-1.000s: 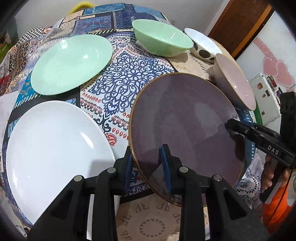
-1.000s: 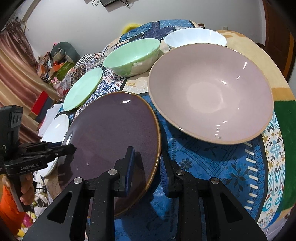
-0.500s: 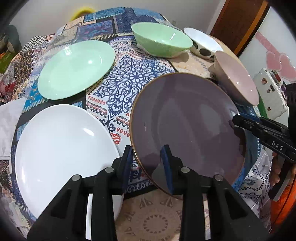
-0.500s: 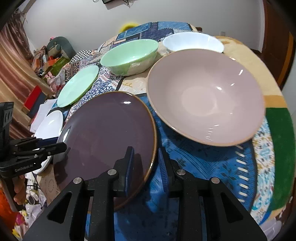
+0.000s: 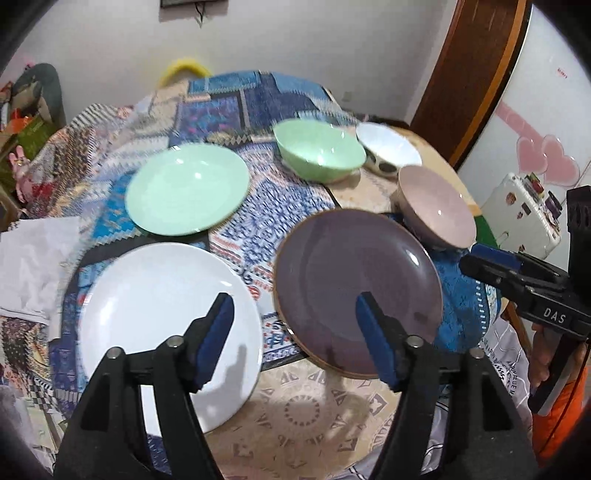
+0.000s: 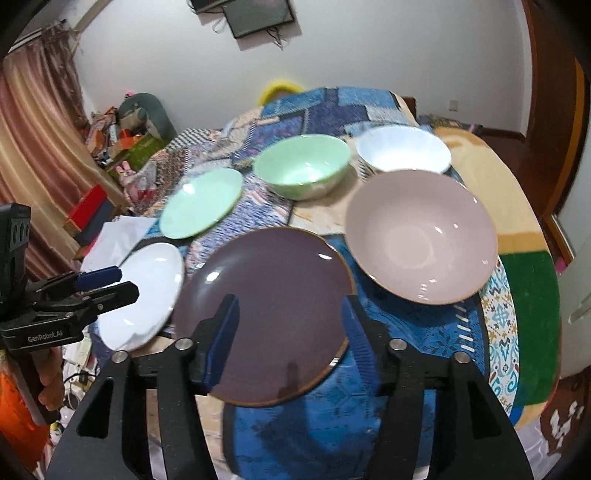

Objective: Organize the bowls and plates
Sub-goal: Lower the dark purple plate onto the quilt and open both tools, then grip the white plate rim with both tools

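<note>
A: Patterned tablecloth (image 5: 258, 206), white wall behind. Only the right view shows the wall screen (image 6: 258, 16); only the left shows the stickered white case (image 5: 517, 218).

B: Grippers?

A: Left gripper (image 5: 295, 328) and right gripper (image 6: 290, 328) both angled down, jaws opening, nothing pinched. Purple plate (image 5: 354, 291) flat just beyond both.

B: Bowls?

A: Pink bowl (image 6: 421, 236), green bowl (image 6: 303, 170), white bowl (image 6: 404, 149) farther out, all empty.

Three plates (image 5: 356, 291) lie on the near part of the cloth-covered table (image 5: 306, 410), two side by side and one behind, with three bowls (image 5: 319, 149) ranged behind and right of them.
</note>
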`<state>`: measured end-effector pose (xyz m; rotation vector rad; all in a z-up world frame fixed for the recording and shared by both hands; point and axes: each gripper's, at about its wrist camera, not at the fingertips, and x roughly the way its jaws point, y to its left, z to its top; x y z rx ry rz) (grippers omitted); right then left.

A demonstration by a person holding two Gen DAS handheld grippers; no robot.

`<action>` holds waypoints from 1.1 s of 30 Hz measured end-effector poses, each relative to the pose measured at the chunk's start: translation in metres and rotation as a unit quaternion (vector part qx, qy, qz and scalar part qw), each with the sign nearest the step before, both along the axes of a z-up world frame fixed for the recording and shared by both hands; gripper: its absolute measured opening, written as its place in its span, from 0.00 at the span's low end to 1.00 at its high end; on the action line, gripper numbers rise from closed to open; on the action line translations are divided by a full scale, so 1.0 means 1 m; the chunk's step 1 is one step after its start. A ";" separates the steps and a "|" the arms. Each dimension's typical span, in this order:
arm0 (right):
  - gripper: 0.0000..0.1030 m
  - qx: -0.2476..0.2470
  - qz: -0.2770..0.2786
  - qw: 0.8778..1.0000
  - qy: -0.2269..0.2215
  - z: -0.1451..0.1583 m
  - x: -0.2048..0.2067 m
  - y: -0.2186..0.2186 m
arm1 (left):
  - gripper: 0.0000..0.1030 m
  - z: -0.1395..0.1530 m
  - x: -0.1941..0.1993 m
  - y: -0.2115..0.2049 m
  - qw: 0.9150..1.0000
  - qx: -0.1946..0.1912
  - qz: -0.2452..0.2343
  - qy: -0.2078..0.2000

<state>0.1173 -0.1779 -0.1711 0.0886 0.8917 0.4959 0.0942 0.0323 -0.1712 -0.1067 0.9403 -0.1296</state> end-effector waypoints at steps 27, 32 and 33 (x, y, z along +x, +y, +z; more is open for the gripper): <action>0.67 -0.012 0.089 0.996 0.018 -0.019 0.006 0.123 | 0.90 -0.022 -0.040 0.131 0.995 0.021 0.101 0.003; 0.67 -0.028 0.102 0.994 0.035 -0.036 0.013 0.146 | 0.90 -0.042 -0.038 0.152 0.994 0.013 0.112 0.017; 0.67 -0.032 0.106 0.993 0.038 -0.039 0.015 0.150 | 0.90 -0.046 -0.038 0.156 0.993 0.012 0.113 0.019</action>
